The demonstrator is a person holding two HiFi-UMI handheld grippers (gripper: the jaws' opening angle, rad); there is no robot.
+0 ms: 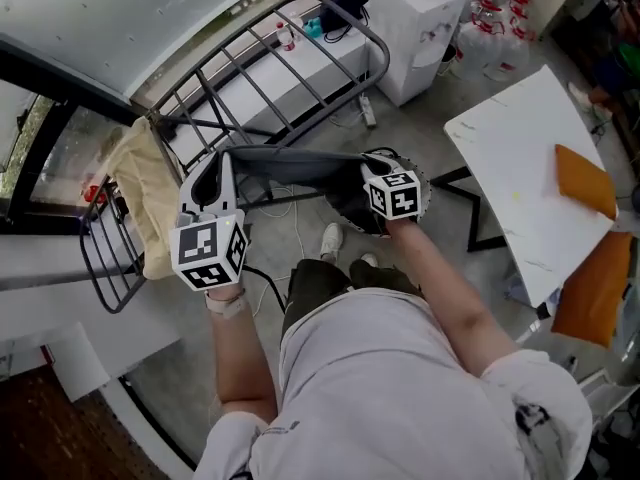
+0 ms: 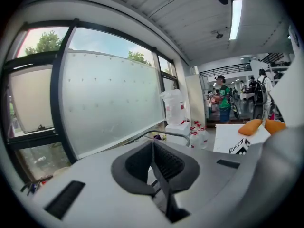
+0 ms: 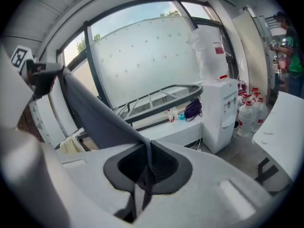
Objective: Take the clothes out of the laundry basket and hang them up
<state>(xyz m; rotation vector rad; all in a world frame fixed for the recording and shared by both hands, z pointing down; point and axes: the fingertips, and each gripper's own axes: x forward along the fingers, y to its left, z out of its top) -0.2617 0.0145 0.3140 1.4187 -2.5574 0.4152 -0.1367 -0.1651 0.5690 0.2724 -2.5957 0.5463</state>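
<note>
Left gripper (image 1: pixel 222 160) and right gripper (image 1: pixel 372 166) pinch the cloth (image 1: pixel 290 165) with closed fingers (image 3: pixel 161 163), keeping it stretched to lay over the rack (image 1: pixel 375 38)

Wears a pale grey shirt (image 1: pixel 400 398) with short sleeves (image 1: pixel 530 388), a little creased at the shoulders. Below it, dark olive trousers (image 1: pixel 318 286) and white shoes (image 1: pixel 330 240). Around the left wrist, a white strap (image 1: pixel 226 304).

Both tools of smooth light grey plastic. On the left tool (image 1: pixel 223 156), a long dark opening in the body and, at the back, a left cube (image 1: pixel 208 253) with black-and-white square markers on white faces. On the right tool (image 1: pixel 367 161), a right cube (image 1: pixel 392 194) of the same kind.

From close, dark ribbed pads (image 2: pixel 168 163) set in a rounded dark grey hollow, with dark rectangular slots on the grey shell. Same hollow and ribs on the right tool.
</note>
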